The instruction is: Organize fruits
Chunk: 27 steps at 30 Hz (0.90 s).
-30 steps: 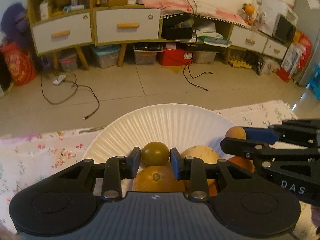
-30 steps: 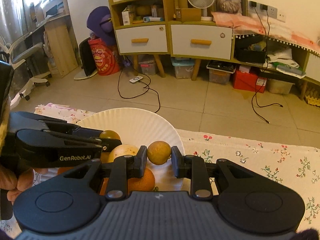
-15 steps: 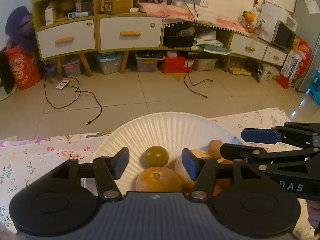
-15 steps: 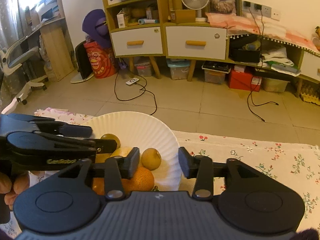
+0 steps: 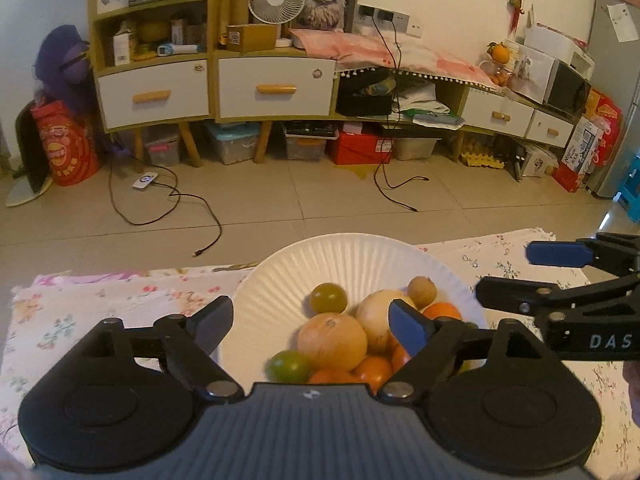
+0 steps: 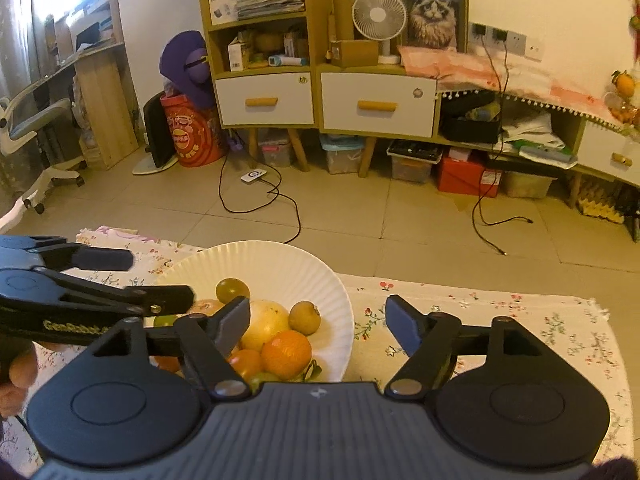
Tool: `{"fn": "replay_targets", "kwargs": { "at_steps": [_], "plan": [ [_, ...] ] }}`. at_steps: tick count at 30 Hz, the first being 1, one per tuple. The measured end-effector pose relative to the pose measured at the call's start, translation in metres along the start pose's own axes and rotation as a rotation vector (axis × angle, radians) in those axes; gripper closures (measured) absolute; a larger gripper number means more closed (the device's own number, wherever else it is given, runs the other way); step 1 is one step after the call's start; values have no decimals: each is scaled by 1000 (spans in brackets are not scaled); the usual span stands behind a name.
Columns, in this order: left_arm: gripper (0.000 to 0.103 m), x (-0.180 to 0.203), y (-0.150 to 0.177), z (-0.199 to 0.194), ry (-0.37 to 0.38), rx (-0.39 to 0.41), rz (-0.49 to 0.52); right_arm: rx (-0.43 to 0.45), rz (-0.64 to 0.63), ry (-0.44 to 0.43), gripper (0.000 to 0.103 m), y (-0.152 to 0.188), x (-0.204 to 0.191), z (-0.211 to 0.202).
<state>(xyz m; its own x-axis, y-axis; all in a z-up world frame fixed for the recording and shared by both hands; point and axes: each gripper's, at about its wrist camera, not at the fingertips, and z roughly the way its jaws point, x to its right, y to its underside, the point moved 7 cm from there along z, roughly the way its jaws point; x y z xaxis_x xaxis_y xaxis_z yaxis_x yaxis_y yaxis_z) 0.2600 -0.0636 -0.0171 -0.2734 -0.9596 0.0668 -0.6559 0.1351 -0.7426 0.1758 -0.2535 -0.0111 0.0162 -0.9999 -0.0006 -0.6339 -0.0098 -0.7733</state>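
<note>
Both grippers over the white paper plate (image 5: 280, 276) on the desk (image 6: 480, 320) with the floral cloth, plate sits at the far edge. Left gripper (image 5: 310, 320): fingers opening, already wide, nothing between the pads, they straddle the fruit pile from above without touching. Right gripper (image 6: 318, 320): fingers opening too, wide, empty, left finger (image 6: 234, 322) over the plate, right finger past the plate's right rim over the cloth. Fruit all on the plate, bunched toward its near right part: dark green round fruit (image 5: 329, 297) farthest, alone at the centre; small brown round fruit (image 6: 305, 317) at the right of the pile, touching the pale yellow fruit (image 6: 266, 322); big orange-tan citrus (image 5: 332, 342) near the centre; orange (image 6: 286, 354) just near of the brown one; light green fruit (image 5: 289, 366) and small red-orange ones (image 5: 374, 372) nearest, partly hidden by the gripper bodies. In the left wrist view the right gripper comes in from the right at plate level, rim just beside its lower finger
</note>
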Motion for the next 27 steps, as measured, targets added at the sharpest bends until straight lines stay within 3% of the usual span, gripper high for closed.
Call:
{"fn": "replay_targets", "kwargs": {
  "at_steps": [12, 27],
  "plan": [
    [22, -20, 21, -50, -17, 20, -56, -21, -47, 57, 21, 18, -16, -34],
    [19, -29, 62, -85, -20, -6, -109, -20, -30, 68, 12, 44, -38, -62]
  ]
}}
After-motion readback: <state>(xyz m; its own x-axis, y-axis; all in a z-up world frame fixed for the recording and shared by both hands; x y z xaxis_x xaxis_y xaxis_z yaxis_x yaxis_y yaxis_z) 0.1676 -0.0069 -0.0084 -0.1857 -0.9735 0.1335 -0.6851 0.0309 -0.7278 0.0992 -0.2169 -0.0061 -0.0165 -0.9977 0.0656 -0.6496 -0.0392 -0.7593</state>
